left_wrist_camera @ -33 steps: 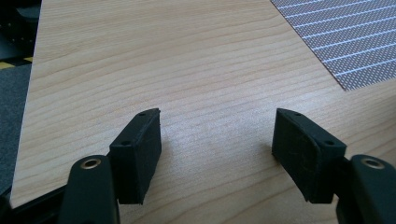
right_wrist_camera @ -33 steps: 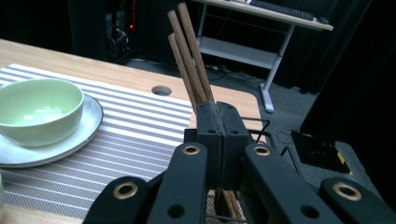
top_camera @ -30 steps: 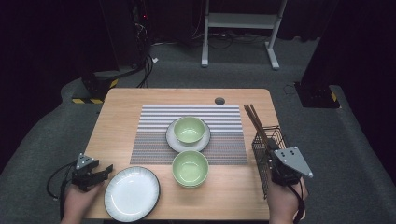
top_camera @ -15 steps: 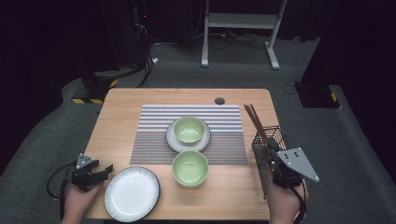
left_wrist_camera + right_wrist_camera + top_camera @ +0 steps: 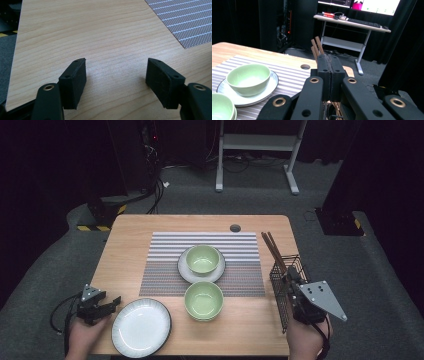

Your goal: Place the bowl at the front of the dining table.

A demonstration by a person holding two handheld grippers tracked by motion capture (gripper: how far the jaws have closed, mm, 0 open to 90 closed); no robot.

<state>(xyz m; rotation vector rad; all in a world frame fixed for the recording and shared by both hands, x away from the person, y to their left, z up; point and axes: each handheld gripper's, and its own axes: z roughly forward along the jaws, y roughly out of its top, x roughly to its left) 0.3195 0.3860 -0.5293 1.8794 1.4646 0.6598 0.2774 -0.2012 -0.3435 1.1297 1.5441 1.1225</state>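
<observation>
- In the right gripper view the right gripper rises from the bottom middle with its two black pads pressed flat together, clenched; the brown chopsticks stick up just behind the pads, and whether the pads pinch them I cannot tell.
- In the high view this gripper sits at the lower right, over the black wire basket that stands at the table's right edge.
- The chopsticks run with their long axis on a slant: the low ends go down into the basket, the free ends point to the upper left of the frame, over the bare wood beside the striped placemat.
- The left gripper lies at the lower left of the high view, just beside the white plate, apart from it.
- In the left gripper view its jaws stand wide apart, released, with only the bare wooden table between them; the left gripper holds nothing.
- Farther up the frame a green bowl stands near the placemat's lower edge.
- Beyond it a second green bowl sits on a saucer in the placemat's middle.
</observation>
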